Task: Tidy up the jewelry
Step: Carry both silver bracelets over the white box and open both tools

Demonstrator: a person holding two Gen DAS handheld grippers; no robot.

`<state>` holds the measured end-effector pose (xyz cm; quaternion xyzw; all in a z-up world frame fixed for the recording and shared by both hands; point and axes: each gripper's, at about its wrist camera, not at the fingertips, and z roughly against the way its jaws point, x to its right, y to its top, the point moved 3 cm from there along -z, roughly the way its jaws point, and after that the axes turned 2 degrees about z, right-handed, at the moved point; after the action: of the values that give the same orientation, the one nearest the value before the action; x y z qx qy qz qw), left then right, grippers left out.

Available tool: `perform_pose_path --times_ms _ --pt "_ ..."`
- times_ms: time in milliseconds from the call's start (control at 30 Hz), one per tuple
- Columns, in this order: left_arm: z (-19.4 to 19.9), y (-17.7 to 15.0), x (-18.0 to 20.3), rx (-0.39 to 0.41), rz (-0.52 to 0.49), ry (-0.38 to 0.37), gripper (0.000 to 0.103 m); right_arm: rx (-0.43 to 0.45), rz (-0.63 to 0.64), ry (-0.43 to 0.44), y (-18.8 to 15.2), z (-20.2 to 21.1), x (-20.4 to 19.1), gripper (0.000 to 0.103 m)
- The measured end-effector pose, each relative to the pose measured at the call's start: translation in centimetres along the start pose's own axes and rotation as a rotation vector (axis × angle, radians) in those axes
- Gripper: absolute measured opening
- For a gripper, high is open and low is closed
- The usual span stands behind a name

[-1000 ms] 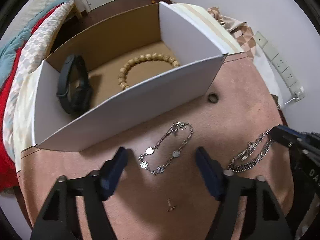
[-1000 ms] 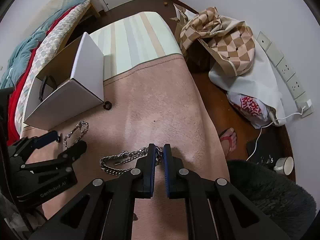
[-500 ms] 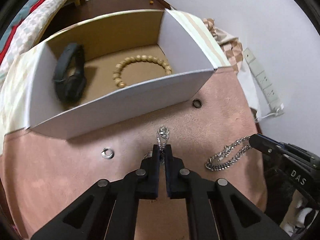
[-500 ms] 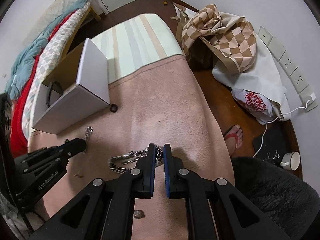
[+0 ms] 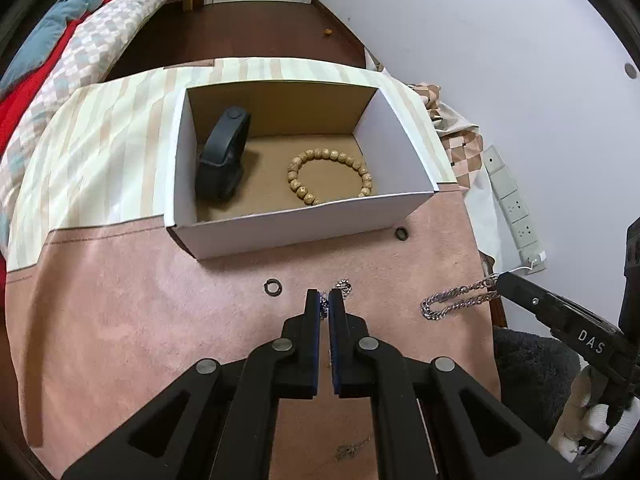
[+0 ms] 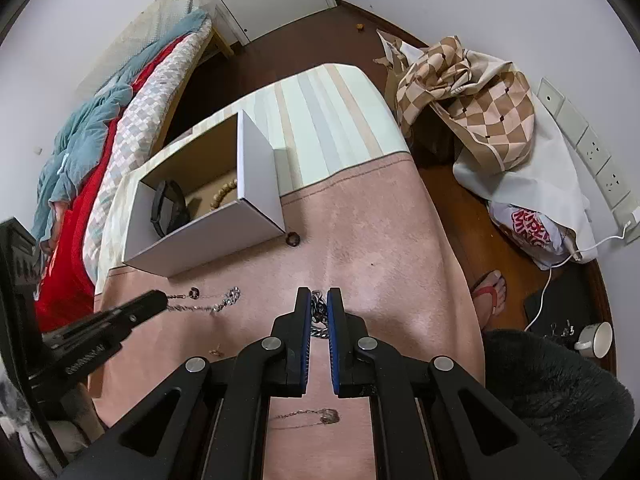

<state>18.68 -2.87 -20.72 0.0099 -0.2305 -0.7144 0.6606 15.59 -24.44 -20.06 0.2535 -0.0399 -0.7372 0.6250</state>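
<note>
Writing: "DAS" in white on the right hand-held gripper (image 5: pixel 500 282).
Left hand-held gripper (image 5: pixel 329 300): pressed together on a thin disc bracelet (image 6: pixel 208 300) above the pink table (image 5: pixel 120 300).
Right hand-held gripper: pinching a chunky silver chain (image 5: pixel 456 300).
White box (image 5: pixel 304 224): holds a beaded bracelet (image 5: pixel 330 176) and a black watch (image 5: pixel 222 160).

a white cardboard box (image 5: pixel 304 226) is sitting open-topped, holding a black wristband (image 5: pixel 222 162) standing on edge at its left and a wooden bead bracelet (image 5: pixel 330 176) lying flat at its right. a dark ring (image 5: pixel 401 233) is lying just outside the box's front right corner. a silver ring (image 5: pixel 274 288), a thin silver chain (image 6: pixel 208 300) and a heavy curb chain (image 5: pixel 456 300) are lying or hanging in front of the box.
</note>
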Motion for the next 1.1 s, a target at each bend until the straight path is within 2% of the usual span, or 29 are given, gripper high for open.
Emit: perform_pose_path --times_ms 400,567,733,867,1100 --pt "5.7 2.0 1.3 0.109 -0.007 -0.067 0.002 0.057 0.013 0.065 1.5 3.6 -1.5 0.008" --pt "8.8 4.1 1.6 0.164 0.005 -0.11 0.002 0.091 0.048 0.114 3.8 5.7 -3.5 0.008" --pt "10.8 7.0 1.6 0.218 -0.001 -0.114 0.002 0.131 0.125 0.135 7.2 7.2 -6.8 0.008" --pt "10.2 9.2 0.9 0.227 0.003 -0.09 0.002 0.122 0.185 0.14 10.1 6.3 -9.4 0.008" --pt "5.3 10.6 -1.9 0.133 0.049 -0.052 0.002 0.012 0.246 0.122 14.0 0.4 -12.4 0.008"
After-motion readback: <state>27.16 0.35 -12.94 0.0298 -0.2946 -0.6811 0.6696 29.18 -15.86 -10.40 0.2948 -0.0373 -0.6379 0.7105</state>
